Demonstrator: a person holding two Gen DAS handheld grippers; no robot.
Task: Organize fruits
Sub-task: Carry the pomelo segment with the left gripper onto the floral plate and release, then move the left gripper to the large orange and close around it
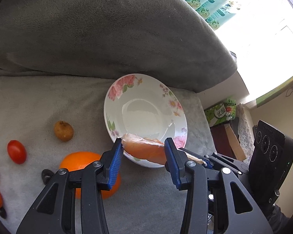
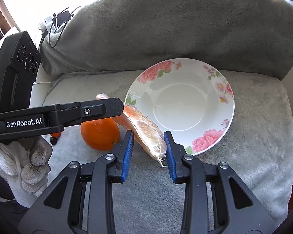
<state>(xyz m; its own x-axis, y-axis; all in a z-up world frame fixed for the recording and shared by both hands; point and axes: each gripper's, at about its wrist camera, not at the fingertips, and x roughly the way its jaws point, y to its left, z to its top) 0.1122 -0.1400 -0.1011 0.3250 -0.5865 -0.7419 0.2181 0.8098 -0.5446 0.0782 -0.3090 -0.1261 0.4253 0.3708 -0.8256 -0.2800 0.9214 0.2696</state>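
Both grippers clamped one peeled segment (image 2: 146,134): left gripper (image 1: 143,148) on its far end, right gripper (image 2: 148,145) on its near end. Segment hung over the bowl (image 2: 214,136) rim, long axis running near-right to far-left. Orange (image 2: 99,134) just beside; tomato (image 1: 16,151) and small brown fruit (image 1: 63,131) on the grey cushion (image 2: 254,156).

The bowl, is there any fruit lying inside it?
No, the flowered bowl has a bare white inside; the peeled segment hangs at its rim.

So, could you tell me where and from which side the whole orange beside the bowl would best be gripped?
Grip the whole orange across its widest middle, coming from above. It is round and sits free on the grey cushion, so pads closing level on opposite sides should not slip. Its sides look clear; the bowl lies apart.
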